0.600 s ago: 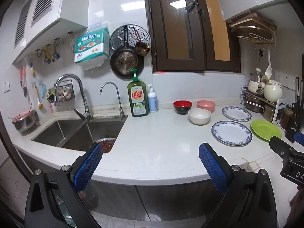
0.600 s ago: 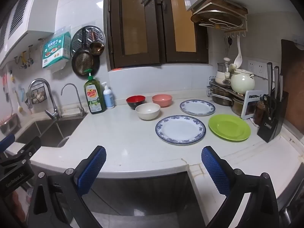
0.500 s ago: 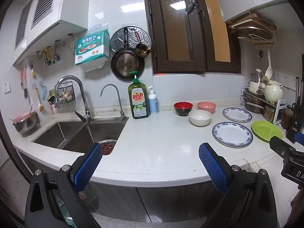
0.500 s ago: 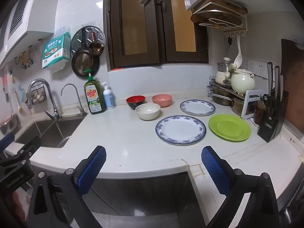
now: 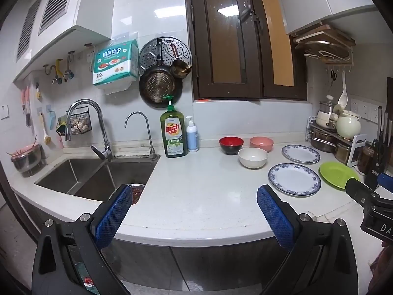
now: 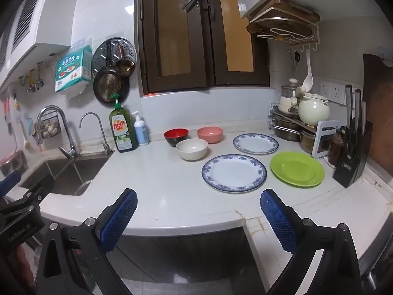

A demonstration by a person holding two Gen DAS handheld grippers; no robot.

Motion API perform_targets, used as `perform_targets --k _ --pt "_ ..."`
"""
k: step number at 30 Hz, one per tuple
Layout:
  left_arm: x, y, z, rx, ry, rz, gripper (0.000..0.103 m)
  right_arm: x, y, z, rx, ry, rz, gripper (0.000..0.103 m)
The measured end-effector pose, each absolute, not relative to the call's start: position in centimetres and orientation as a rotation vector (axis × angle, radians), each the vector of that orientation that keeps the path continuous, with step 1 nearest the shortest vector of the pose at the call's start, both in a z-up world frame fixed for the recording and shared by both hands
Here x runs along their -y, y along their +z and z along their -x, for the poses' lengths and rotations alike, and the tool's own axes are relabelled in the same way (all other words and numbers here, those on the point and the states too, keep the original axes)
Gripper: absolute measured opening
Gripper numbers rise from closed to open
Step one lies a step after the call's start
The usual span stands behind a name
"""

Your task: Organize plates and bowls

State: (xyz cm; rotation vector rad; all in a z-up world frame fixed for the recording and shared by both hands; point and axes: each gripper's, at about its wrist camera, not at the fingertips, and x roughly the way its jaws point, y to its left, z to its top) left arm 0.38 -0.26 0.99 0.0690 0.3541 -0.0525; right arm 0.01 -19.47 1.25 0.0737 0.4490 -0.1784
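White countertop is holding three bowls far centre, three plates right. Left gripper and right gripper are hovering wide open, empty. Crockery looks stiff, breakable, slippery; rims seem best for gripping.

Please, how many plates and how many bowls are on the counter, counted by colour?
Blue-rimmed white plates: 2
Green plate: 1
Red-and-black bowl: 1
Pink bowl: 1
White bowl: 1
Total: 6 dishes, 3 plates and 3 bowls.
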Motion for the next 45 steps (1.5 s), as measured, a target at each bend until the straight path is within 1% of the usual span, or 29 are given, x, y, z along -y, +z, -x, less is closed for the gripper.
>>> perform_targets --k 45 --pt "1.7 1.7 -1.4 -0.363 -0.141 -0.069 0.103 20.4 2.0 0.5 -0.440 -0.225 -0.099 0.102"
